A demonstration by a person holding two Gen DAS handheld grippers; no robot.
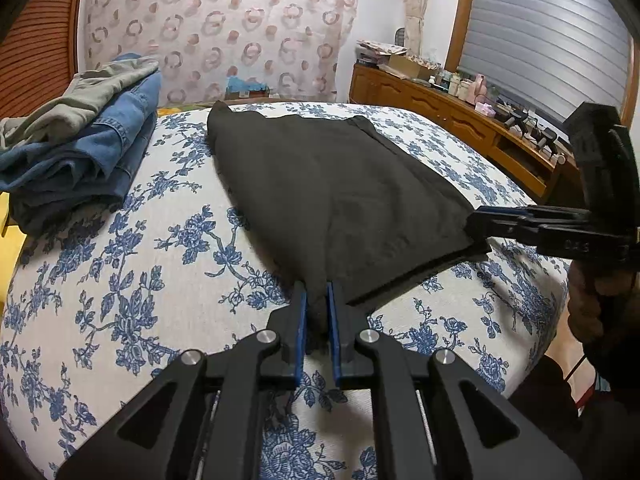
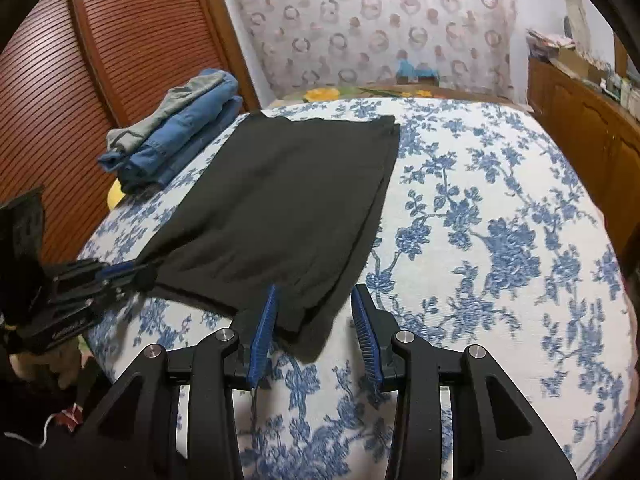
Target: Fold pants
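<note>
**Black pants pinched at one corner, the other claw spread wide**

Black fabric sat bunched between the blue pads of the left gripper (image 1: 317,312), whose jaws stood narrow and clamped on the near left corner of the pants (image 1: 336,196); the right gripper (image 2: 314,328) had its jaws spread wide, the near right corner of the pants (image 2: 280,208) lying between the pads and touching neither, with its tip hanging loose over the sheet; the garment was folded into a broad flat panel, smooth on top with only faint creases, layered edges showing along its right side and near hem; it lay across the middle of the bed (image 2: 500,240), on a white sheet printed with blue flowers; a stack of folded clothes (image 2: 176,136), denim under grey, sat near the pants' far left corner by the slatted wooden doors (image 2: 100,80); bare sheet spread wide to the right, up to a wooden dresser (image 1: 460,116) beyond the bed's edge.
</note>
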